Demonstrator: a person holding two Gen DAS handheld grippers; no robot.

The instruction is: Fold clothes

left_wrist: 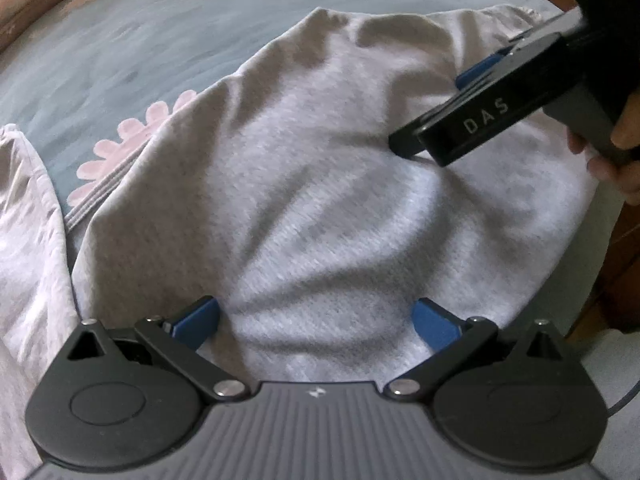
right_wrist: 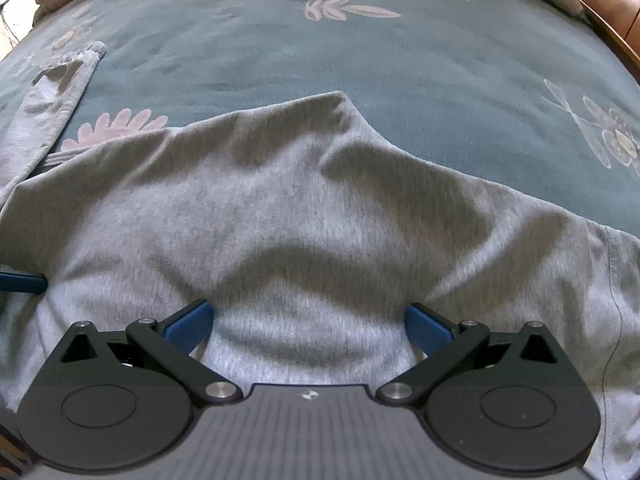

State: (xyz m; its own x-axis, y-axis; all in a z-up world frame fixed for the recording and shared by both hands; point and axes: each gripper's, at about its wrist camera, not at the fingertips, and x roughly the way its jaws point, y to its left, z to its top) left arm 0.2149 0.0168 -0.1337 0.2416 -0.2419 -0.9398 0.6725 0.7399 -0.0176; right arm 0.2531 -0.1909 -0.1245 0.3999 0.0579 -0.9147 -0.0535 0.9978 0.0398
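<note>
Bed (right_wrist: 360, 60), teal floral cover, far half bare. Grey top (right_wrist: 300, 220) rumpled along near edge, one sleeve (right_wrist: 52, 112) trailing toward left side. Left gripper (left_wrist: 316, 322) fingers wide, cloth below and between, nothing pinched. Right gripper (right_wrist: 308, 322) likewise wide over the top's middle.

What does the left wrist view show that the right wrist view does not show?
Only the left wrist view shows the right gripper from outside, with the hand that holds it, above the gray garment. Only the right wrist view shows a separate gray sleeve-like piece at far left and the left gripper's blue finger. Both show the garment lying wrinkled on the blue flowered bedcover, and open jaws over it.
</note>
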